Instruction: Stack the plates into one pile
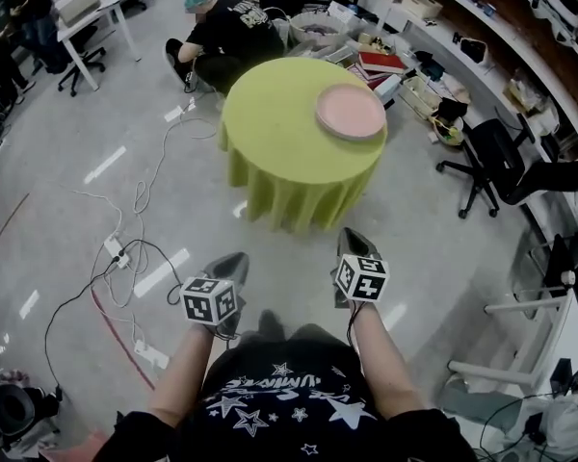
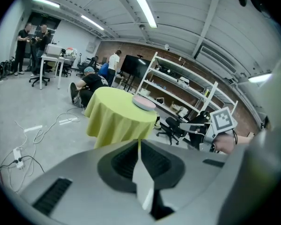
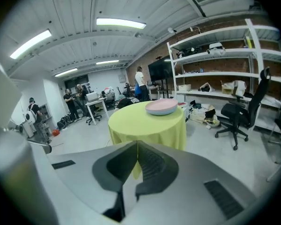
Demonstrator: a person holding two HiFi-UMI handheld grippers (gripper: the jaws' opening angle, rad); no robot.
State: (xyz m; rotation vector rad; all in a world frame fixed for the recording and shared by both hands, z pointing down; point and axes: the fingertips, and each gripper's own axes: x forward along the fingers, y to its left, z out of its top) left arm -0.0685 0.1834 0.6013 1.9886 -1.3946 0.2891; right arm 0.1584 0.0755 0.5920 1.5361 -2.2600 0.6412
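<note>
1. On the far right part of the round table (image 1: 270, 138), the plates (image 1: 351, 112) are sitting as one pile, pink on top with a paler rim showing beneath in the right gripper view. We are finding no loose plate anywhere else on the yellow-green cloth.
2. We are judging the stacking as done. How many plates the pile is holding we cannot tell from this far back.
3. We are holding the left gripper (image 1: 233, 261) with its jaws pressed together and nothing between them, well apart from the table.
4. We are holding the right gripper (image 1: 354, 239) the same way, jaws together and empty, pointing toward the table.
5. Beyond the table a person (image 1: 226, 32) is crouching, and cables (image 1: 125, 248) are trailing over the floor at the left.
</note>
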